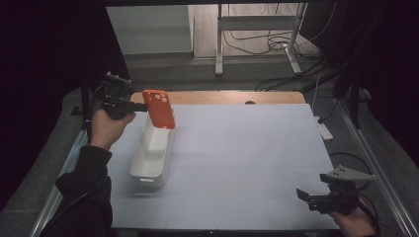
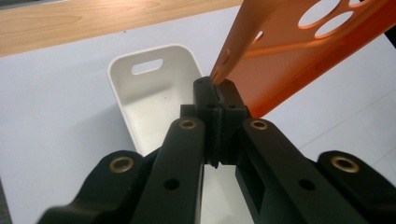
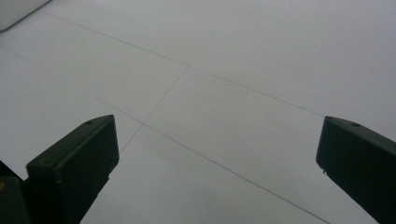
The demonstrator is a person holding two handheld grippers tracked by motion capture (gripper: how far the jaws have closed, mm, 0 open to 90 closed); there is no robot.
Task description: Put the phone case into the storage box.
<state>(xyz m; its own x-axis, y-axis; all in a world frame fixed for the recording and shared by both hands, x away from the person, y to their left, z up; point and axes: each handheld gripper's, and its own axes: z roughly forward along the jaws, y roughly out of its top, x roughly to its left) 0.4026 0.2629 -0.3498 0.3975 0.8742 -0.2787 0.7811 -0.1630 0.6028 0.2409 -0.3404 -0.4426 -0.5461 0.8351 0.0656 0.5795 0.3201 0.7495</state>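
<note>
We held the orange phone case (image 1: 159,108) clamped in the left fingers (image 2: 215,93) above the white bin (image 1: 150,170), upper left; lowering remained, right fingers (image 3: 212,154) wide.

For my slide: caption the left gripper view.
Left tongs pinch the orange phone case by its edge above the white bin.

Your high view is dim and grainy, dark at nine and three o'clock, with the pale surface (image 1: 237,163) as the brightest patch. Both gripper views are evenly lit; the near jaws at six o'clock blur softly.
</note>
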